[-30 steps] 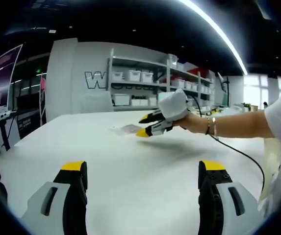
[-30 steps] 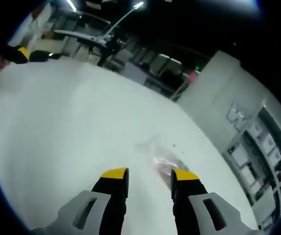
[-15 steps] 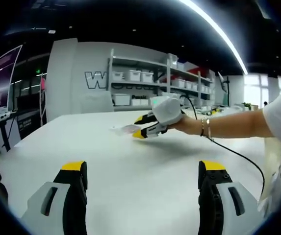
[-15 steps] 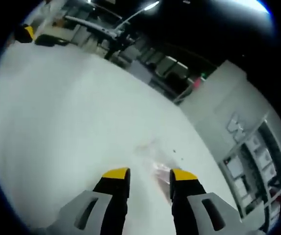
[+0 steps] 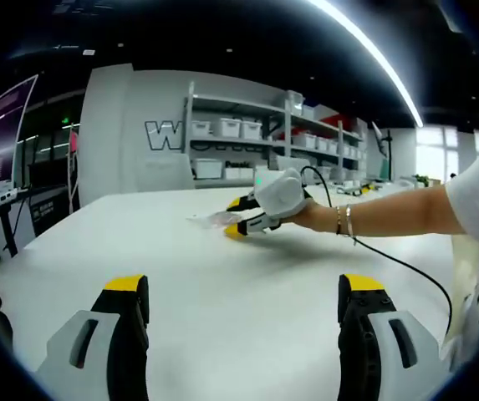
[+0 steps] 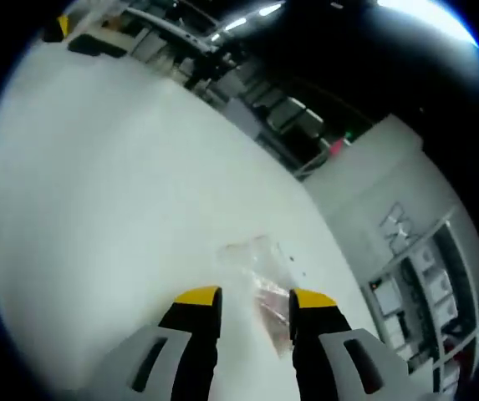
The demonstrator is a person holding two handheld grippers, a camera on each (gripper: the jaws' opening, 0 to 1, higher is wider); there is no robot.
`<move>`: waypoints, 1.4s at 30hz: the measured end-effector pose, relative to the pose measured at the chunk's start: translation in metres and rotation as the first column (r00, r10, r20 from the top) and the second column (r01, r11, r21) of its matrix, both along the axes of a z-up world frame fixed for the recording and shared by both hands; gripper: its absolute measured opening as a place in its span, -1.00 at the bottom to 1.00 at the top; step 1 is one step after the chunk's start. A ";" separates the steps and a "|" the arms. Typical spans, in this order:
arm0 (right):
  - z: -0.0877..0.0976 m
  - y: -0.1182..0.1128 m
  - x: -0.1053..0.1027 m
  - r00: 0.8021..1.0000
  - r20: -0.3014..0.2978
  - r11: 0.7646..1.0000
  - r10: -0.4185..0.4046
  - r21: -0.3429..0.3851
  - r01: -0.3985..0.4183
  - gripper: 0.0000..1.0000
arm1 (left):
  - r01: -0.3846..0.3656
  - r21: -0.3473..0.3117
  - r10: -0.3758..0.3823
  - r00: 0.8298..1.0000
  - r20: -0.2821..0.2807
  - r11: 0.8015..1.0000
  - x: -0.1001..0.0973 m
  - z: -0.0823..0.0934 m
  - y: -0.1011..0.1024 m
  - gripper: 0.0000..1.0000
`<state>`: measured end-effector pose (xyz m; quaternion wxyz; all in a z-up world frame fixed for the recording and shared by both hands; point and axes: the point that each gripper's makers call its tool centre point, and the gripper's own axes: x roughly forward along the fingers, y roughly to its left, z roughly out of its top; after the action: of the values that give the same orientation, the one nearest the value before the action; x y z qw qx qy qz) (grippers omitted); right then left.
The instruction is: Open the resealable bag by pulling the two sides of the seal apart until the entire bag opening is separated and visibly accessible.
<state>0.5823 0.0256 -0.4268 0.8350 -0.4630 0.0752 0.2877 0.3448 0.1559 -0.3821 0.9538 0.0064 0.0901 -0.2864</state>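
Right gripper [image 6: 252, 297] parted, jaws astride the near edge of one clear bag [image 6: 260, 267] lying flat on the white table [image 6: 97, 184], nothing pinched yet. Left gripper [image 5: 243, 288] wide apart, empty, well back. Probably thin, limp, slippery film; best pinched at the seal lips. Two grippers, one bag.

one clear resealable bag [image 6: 260, 271], one white counter [image 5: 222, 284], two yellow-tipped tools, left tool [image 5: 243, 288], right tool [image 6: 252, 299], one hand [image 5: 306, 215], one shelving unit [image 5: 247, 142] with white bins
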 end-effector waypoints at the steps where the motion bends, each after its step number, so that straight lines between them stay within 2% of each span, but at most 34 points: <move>1: 0.000 0.000 0.001 1.000 0.004 1.000 0.001 -0.003 -0.001 -0.41 | -0.002 -0.001 0.002 1.000 -0.001 1.000 0.001 0.000 0.000 0.85; 5: 0.000 0.000 0.003 1.000 0.015 1.000 0.003 -0.004 -0.003 -0.40 | -0.001 -0.003 0.001 1.000 -0.002 1.000 0.003 0.000 -0.001 0.85; 13: 0.002 0.003 0.011 0.996 0.080 0.998 0.027 -0.067 -0.022 -0.39 | -0.009 -0.003 0.009 1.000 -0.006 1.000 0.006 -0.002 0.002 0.85; 23: 0.001 0.012 0.017 0.994 0.102 0.995 0.049 -0.091 -0.040 -0.46 | -0.005 -0.008 0.005 1.000 -0.014 1.000 0.008 -0.007 0.000 0.85; 36: -0.001 0.017 0.021 0.993 0.107 0.996 0.051 -0.084 -0.042 -0.57 | -0.013 -0.013 0.012 1.000 -0.013 1.000 0.008 -0.008 0.003 0.85; 42: -0.002 0.016 0.028 0.995 0.099 0.999 0.026 -0.047 -0.022 -0.58 | -0.014 -0.015 0.014 1.000 -0.014 1.000 0.008 -0.008 0.003 0.85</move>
<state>0.6099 0.0419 -0.4285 0.8233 -0.4967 0.0346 0.2726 0.3530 0.1589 -0.3903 0.9552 -0.0033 0.0945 -0.2806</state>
